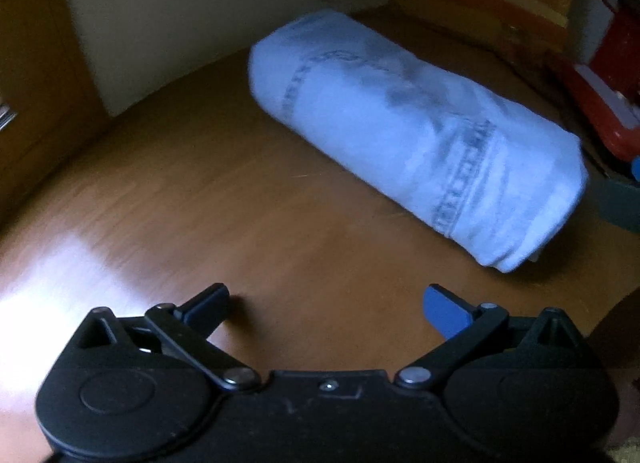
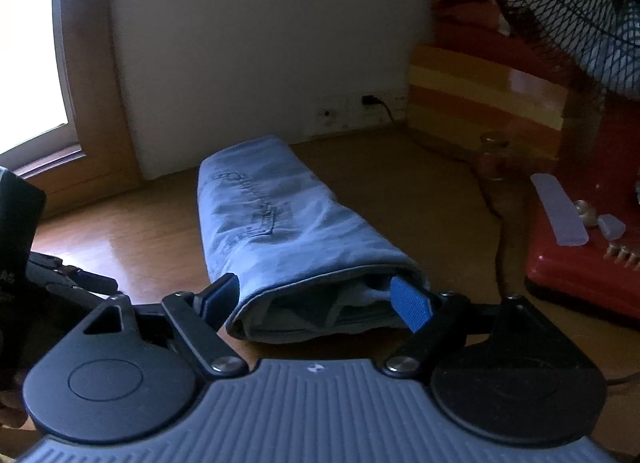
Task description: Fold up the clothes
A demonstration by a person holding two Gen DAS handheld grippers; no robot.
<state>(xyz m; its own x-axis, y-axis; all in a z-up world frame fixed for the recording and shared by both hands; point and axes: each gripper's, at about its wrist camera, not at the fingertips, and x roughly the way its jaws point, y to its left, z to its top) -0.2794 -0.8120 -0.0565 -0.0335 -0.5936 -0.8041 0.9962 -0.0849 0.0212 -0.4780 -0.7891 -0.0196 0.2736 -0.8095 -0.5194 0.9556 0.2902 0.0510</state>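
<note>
A light blue garment (image 1: 404, 123), folded into a long narrow bundle, lies on the wooden floor (image 1: 240, 223). In the left wrist view it lies ahead and to the right. My left gripper (image 1: 328, 307) is open and empty above bare floor, apart from the garment. In the right wrist view the garment (image 2: 280, 223) runs away from me, its near open end between the fingers of my right gripper (image 2: 316, 299). The right gripper is open, its jaws standing either side of that end.
A white wall (image 2: 260, 43) stands behind the garment with a socket and black cable (image 2: 380, 103). A red fan base (image 2: 584, 239) and fan cage (image 2: 580, 3) stand at the right. A striped orange and yellow box (image 2: 480, 103) stands against the wall. A window (image 2: 28, 43) is at the left.
</note>
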